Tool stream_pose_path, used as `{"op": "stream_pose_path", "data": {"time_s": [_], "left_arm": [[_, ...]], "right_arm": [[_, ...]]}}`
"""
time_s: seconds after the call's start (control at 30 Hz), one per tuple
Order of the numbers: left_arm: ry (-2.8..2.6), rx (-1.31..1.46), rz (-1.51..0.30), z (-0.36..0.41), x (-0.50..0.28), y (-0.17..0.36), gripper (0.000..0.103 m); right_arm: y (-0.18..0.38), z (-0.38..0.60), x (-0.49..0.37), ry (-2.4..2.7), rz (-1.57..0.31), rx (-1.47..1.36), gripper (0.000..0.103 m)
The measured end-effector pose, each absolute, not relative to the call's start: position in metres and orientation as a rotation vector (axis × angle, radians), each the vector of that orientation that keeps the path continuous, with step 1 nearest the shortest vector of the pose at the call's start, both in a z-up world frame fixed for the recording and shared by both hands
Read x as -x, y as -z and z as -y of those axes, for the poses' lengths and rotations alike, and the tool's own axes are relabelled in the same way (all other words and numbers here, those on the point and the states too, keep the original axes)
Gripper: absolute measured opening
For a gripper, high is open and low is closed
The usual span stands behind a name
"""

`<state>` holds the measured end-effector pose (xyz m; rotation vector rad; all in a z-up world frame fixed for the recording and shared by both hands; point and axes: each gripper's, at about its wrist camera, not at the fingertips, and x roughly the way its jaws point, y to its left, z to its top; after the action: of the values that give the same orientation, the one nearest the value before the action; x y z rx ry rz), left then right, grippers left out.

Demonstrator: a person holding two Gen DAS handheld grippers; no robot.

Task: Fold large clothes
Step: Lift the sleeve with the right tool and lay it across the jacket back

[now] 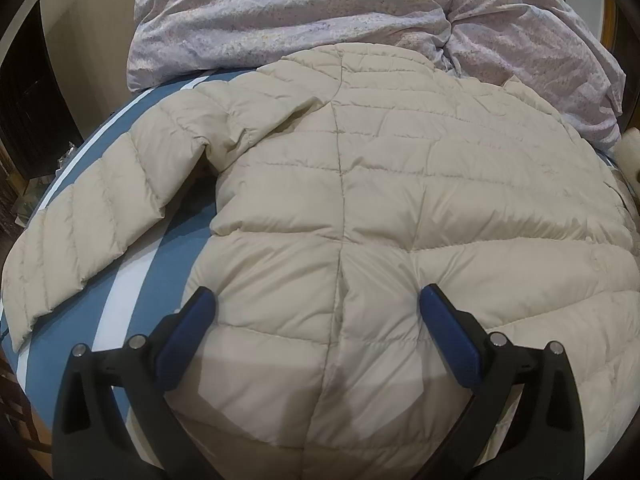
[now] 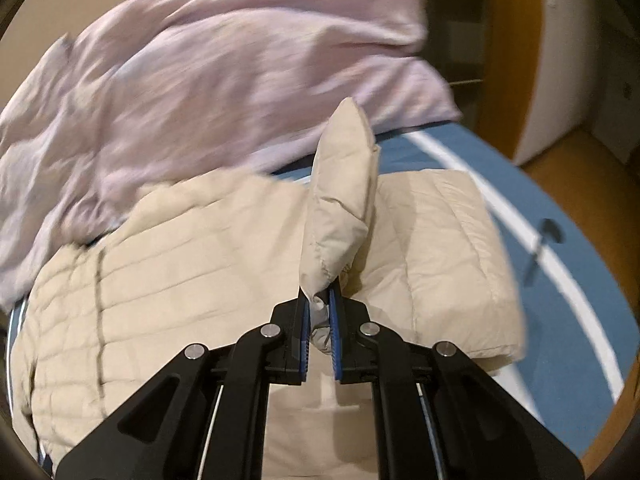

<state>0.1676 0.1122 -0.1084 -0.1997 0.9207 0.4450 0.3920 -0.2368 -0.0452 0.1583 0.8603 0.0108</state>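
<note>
Rumpled lilac duvet (image 1: 320, 12) with a fine speckled print, heaped along the far side of the bed. Blue sheet (image 1: 168, 280) with white stripes, bare toward the near left edge in the left wrist view. Dark doorway (image 1: 28, 92) at far left, cream wall beside it. Orange-brown wooden floor (image 2: 560, 152) off the bed's right side, with a white cabinet (image 2: 580, 40) standing on it
</note>
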Motion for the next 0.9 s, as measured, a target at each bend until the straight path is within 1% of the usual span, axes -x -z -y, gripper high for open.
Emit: {"op": "stream_pose_path", "data": {"time_s": [0.13,0.57,0.8,0.83,0.87,0.9], "left_arm": [[-0.444,0.201,-0.921,-0.112,-0.168,0.108,0.101],[-0.442,0.204,-0.921,-0.111,-0.168,0.107,0.101],[-0.442,0.205,-0.921,-0.111,-0.168,0.107,0.101],[-0.442,0.205,-0.921,-0.111,-0.168,0.107,0.101],[-0.442,0.205,-0.921,-0.111,-0.168,0.107,0.101],[-0.442,0.205,-0.921,-0.111,-0.168,0.107,0.101]], "right_arm": [[0.054,0.187,-0.395,-0.096,-0.892,-0.119,0.009],[0.072,0.052,-0.366,-0.361,-0.961,-0.034,0.009],[0.078,0.008,-0.346,-0.437,-0.977,0.034,0.01],[0.079,0.005,-0.344,-0.441,-0.985,0.036,0.011],[0.08,0.004,-0.344,-0.447,-0.992,0.038,0.017],[0.08,0.002,-0.341,-0.466,-1.002,0.043,0.026]]}}
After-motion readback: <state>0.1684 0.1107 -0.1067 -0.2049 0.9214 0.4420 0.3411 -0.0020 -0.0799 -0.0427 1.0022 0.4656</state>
